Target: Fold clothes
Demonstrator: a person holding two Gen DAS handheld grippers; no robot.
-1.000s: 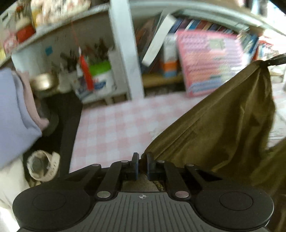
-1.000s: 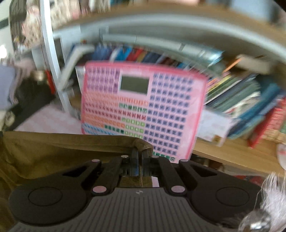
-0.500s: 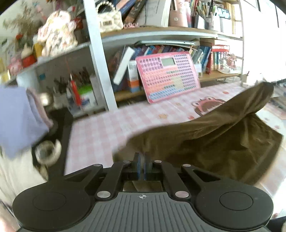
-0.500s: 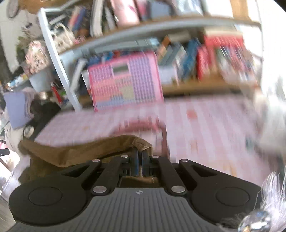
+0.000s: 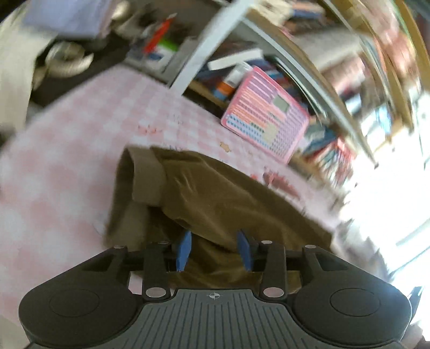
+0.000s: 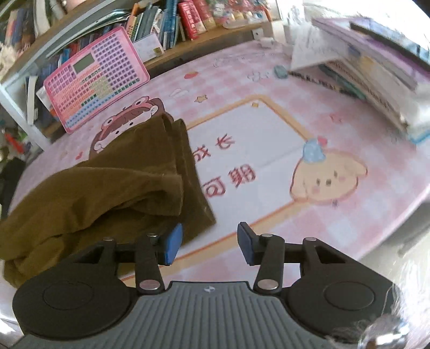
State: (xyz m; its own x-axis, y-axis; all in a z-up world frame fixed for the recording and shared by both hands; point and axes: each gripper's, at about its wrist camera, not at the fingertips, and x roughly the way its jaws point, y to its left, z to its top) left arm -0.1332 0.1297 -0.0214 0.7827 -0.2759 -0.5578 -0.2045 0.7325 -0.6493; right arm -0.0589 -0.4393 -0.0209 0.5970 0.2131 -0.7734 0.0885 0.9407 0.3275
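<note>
Olive-brown garment (image 6: 107, 188) lies folded over itself on the pink checked table cover (image 6: 268, 166), in front of the pink keyboard toy (image 6: 94, 77) leaning at the bookshelf (image 6: 166, 24). Left gripper (image 5: 214, 248) has just been opening, its 2 blue pads (image 5: 184, 249) apart with cloth between them but not pressed. Right gripper (image 6: 208, 241) has just been opening too, fingers spread over bare cover, its left pad at the garment's edge.

Pink keyboard toy (image 6: 94, 77) leaning on bookshelf (image 6: 172, 24).
</note>
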